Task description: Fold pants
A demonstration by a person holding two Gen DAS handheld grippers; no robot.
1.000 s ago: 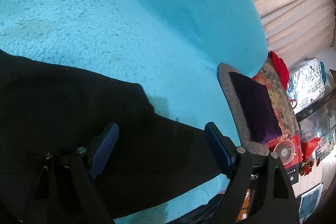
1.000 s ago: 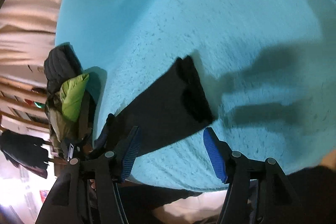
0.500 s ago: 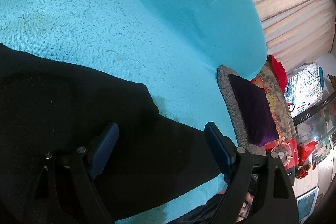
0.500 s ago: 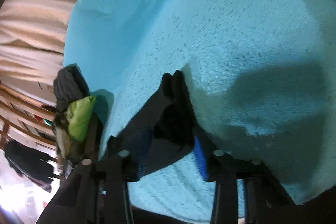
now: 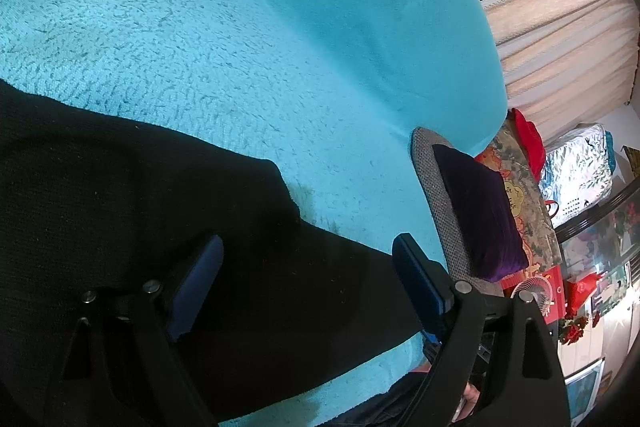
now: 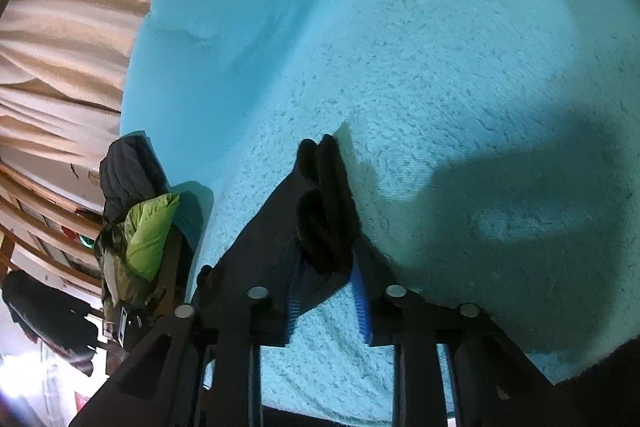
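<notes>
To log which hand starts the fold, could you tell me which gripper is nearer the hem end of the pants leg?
Right. The right gripper has just been closing on the bunched hem end. The left gripper hovers open above the wider part of the pants.

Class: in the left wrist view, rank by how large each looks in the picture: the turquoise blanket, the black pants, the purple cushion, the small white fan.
1. turquoise blanket
2. black pants, though it lies nearest the camera, which enlarges it
3. purple cushion
4. small white fan, farthest away, so true size is unsure
</notes>
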